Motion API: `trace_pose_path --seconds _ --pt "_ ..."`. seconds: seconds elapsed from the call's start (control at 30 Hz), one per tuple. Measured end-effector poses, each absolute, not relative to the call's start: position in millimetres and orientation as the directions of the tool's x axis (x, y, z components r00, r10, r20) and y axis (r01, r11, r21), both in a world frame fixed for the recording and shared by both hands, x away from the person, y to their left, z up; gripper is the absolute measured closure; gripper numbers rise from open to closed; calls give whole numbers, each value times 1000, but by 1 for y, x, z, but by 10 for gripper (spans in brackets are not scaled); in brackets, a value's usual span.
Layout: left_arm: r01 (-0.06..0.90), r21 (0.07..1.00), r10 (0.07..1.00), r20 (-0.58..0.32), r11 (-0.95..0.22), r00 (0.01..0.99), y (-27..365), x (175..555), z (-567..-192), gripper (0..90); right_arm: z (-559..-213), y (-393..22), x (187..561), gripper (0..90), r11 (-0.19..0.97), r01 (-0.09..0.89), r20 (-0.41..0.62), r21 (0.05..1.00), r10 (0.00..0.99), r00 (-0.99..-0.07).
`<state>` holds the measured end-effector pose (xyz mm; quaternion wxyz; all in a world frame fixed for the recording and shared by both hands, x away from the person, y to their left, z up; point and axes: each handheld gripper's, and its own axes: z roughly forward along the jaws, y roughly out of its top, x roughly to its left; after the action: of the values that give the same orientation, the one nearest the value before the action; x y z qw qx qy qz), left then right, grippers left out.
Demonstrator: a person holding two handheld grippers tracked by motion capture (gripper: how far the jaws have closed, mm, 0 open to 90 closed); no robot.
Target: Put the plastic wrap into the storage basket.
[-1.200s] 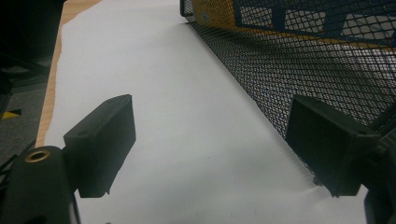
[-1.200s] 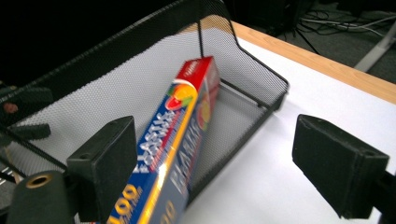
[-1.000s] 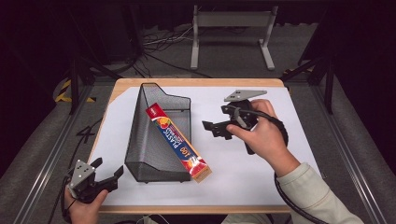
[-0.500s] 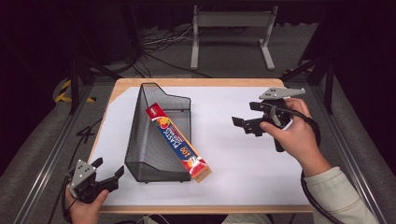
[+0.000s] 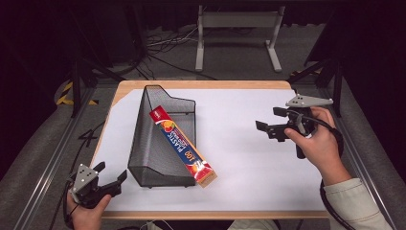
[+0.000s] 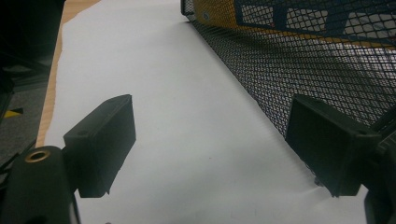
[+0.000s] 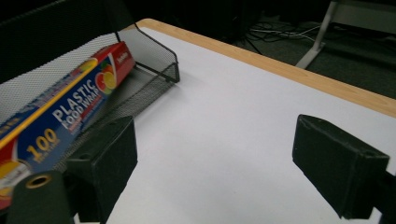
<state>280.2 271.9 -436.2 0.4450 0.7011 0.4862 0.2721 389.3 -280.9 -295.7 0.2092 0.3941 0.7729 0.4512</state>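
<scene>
Your left gripper [image 5: 109,184] sits at the near left corner of the table [image 5: 239,143], jaws spread with nothing between them, just as it was a second ago. Ahead of it and to its right stands the mesh file tray [image 5: 158,158], close beside its right jaw in the left gripper view. Leaning in that tray is the plastic wrap box [image 5: 181,145], its far end against the tall mesh wall and its near end poking over the low front lip.

Your right gripper [image 5: 269,120] is what changed: over the last second it has drawn away from the box toward the right edge of the table, jaws wide and empty. I judge the box has been placed and you are backing off.

Through the mesh in the left gripper view the box is only blurred colour. In the right gripper view its near end is cut off behind the left jaw.
</scene>
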Motion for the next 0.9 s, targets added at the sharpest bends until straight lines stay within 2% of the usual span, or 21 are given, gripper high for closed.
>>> trace_pose_path --seconds 0.43,0.77,0.9 --pt "441 888 925 -49 -132 376 271 280 -436 168 -356 -309 382 144 274 436 31 857 818 -575" --pt "445 886 928 -47 -133 371 270 283 -437 168 -387 -322 376 137 284 450 19 847 830 -558" --pt "448 885 929 -52 -127 365 270 283 -437 168 -398 -332 372 135 247 458 45 854 842 -538"
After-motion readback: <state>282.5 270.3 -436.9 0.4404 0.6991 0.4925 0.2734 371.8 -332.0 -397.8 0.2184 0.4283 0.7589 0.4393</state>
